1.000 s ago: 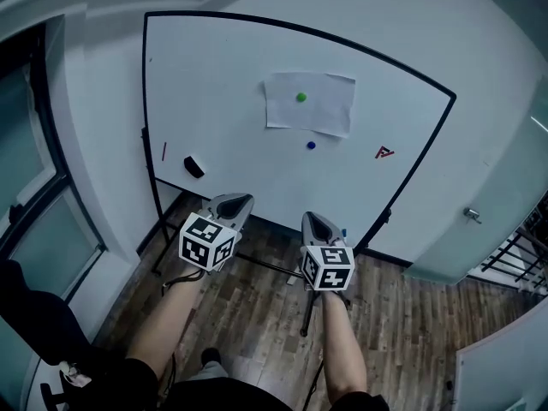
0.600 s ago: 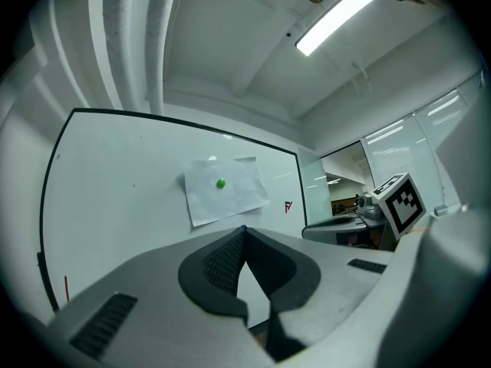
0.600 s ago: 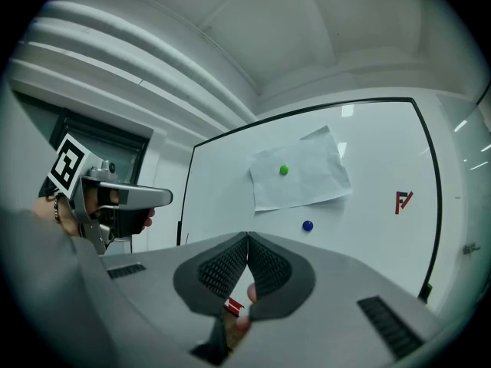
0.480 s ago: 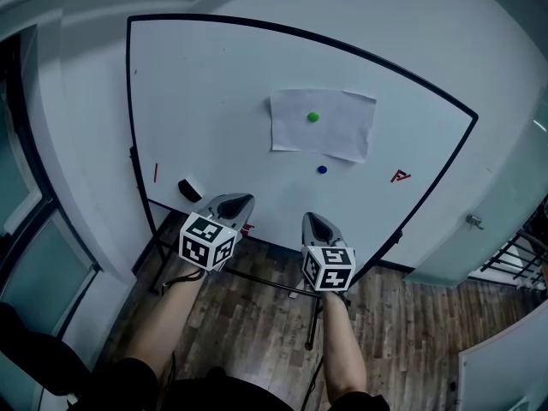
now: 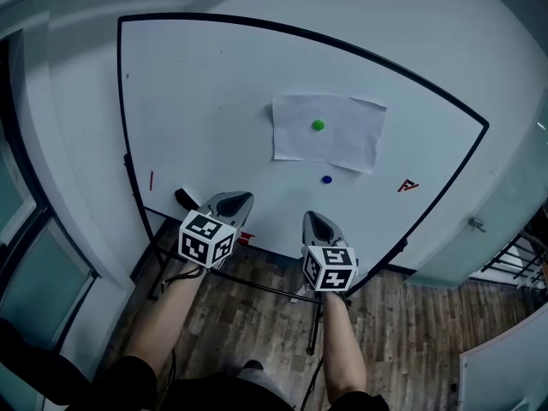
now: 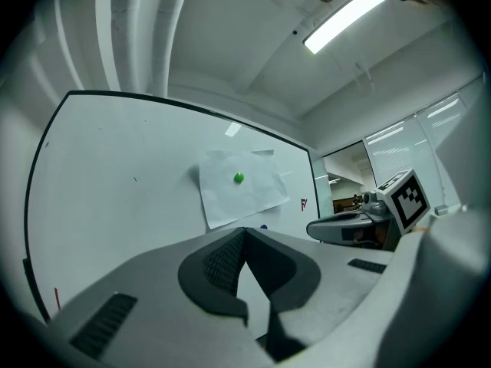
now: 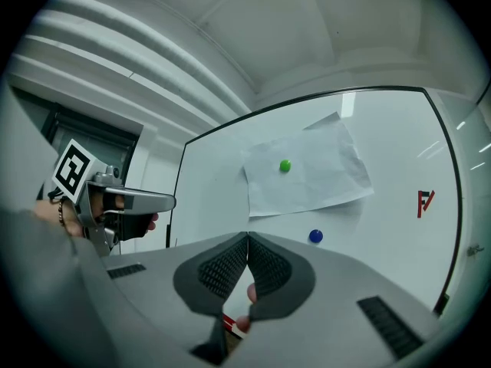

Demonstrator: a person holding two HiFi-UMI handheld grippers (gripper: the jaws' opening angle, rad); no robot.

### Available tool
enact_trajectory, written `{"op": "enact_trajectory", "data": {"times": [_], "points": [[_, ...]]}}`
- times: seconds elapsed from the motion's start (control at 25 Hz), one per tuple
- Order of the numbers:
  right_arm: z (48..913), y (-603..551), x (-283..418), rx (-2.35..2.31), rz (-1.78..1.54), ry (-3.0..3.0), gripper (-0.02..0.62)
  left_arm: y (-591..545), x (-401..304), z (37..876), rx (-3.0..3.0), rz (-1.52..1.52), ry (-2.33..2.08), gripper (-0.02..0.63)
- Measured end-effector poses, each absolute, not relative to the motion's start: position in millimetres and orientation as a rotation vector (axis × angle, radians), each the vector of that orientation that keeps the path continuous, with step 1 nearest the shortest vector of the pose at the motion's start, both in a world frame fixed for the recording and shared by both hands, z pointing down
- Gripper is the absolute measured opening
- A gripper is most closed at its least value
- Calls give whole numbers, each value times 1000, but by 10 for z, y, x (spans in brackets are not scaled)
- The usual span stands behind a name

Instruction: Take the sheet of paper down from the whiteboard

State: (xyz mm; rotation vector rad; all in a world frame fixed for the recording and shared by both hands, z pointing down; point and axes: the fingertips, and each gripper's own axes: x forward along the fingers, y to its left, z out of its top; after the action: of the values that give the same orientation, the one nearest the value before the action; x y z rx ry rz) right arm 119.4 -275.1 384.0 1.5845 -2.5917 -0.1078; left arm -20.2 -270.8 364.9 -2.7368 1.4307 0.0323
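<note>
Left tongs (image 5: 242, 199), right tongs (image 5: 312, 218) both closed, empty; whiteboard (image 5: 205, 101) now larger in frame, sheet of paper (image 5: 342, 139) centre-right closer, not yet reached.

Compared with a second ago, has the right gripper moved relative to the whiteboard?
Yes. The right gripper has advanced toward the whiteboard: in the head view the blue magnet now sits much nearer its tip.

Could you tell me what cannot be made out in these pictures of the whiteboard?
- Head view: the black object is partly hidden behind the left gripper.
- Head view: the red mark is too small to read.
- Left gripper view: that gripper's own body hides the bottom edge of the whiteboard.
</note>
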Motion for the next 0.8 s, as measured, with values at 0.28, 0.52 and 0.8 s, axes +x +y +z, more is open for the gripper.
{"op": "enact_trajectory", "data": {"times": [0.28, 0.52, 0.8], "points": [[3761, -3164, 1262, 1565, -116, -2621, 25, -3101, -128, 3537, -2703, 41, 1456, 21], [3573, -3540, 1320, 1561, -141, -2667, 25, -3479, -74, 3419, -2664, 45, 1471, 21], [3412, -3870, 1387, 1553, -160, -2713, 25, -3805, 5, 3358, -2638, 28, 1488, 21]]}}
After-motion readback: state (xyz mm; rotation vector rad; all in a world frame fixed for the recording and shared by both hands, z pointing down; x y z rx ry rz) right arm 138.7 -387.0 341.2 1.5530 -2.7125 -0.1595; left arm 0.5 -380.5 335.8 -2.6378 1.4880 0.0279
